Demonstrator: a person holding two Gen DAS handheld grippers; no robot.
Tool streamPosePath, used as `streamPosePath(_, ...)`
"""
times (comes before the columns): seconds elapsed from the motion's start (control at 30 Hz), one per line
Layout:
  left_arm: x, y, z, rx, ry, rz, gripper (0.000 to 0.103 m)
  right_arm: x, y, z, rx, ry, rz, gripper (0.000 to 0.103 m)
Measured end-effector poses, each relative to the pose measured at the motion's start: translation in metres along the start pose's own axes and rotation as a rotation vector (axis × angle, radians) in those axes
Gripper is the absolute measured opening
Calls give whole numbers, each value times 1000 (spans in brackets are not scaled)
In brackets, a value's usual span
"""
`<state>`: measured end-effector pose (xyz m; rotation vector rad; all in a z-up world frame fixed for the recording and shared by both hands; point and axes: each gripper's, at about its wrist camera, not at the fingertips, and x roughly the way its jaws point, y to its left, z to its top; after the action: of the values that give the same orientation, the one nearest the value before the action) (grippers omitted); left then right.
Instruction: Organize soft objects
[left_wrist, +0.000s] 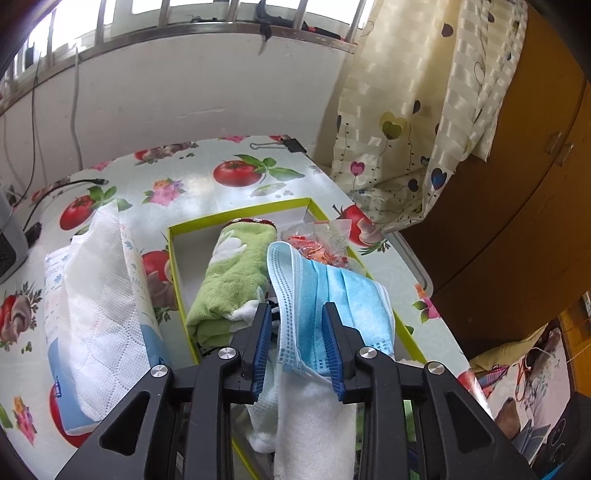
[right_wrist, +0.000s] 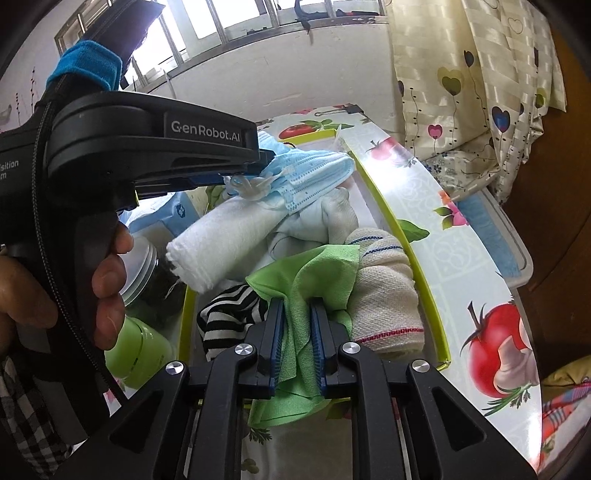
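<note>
The left gripper (left_wrist: 295, 321) has its jaws parted a little around the blue face mask (left_wrist: 332, 295), which lies loose between the pads rather than pinched; it drapes over a rolled white towel (left_wrist: 314, 413) inside the yellow-rimmed box (left_wrist: 177, 266). The right gripper (right_wrist: 297, 325) has its pads pressed onto a fold of the green cloth (right_wrist: 306, 273), low over the near end of the same box. Around it sit a striped black-and-white fabric (right_wrist: 229, 306) and a rolled cream towel (right_wrist: 384, 295); a green towel roll (left_wrist: 232, 273) lies further in. Everything here looks light, limp and yielding (nothing fragile). The mask will likely slide and unfold, so its pleated middle is a safer hold than an ear loop; the cloth is best pinched at a bunched fold.
</note>
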<state>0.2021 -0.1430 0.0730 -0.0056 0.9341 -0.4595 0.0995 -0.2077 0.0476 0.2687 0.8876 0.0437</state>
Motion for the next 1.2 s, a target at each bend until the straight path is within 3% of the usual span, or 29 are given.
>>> streamPosePath(0.17, -6, 0, -3, 6, -2, -2, 36, -3, 2, -2, -4, -6, -9, 22)
streamPosePath(0.33, -15, -2, -4, 19, -13, 2, 47, -7, 3, -2, -8, -11, 4, 45)
streamPosePath(0.53, -21, -2, -6, 14, -16, 11, 56, -14, 6, -4, -10, -20, -17, 45)
streamPosePath(0.73, -39, 0, -10, 3, -48, 1, 58, -26, 5, -6, -7, -42, -16, 52)
streamPosePath(1.2, -92, 15, -43, -21, -117, 21, 58, -54, 4, -14, 6, -105, -4, 53)
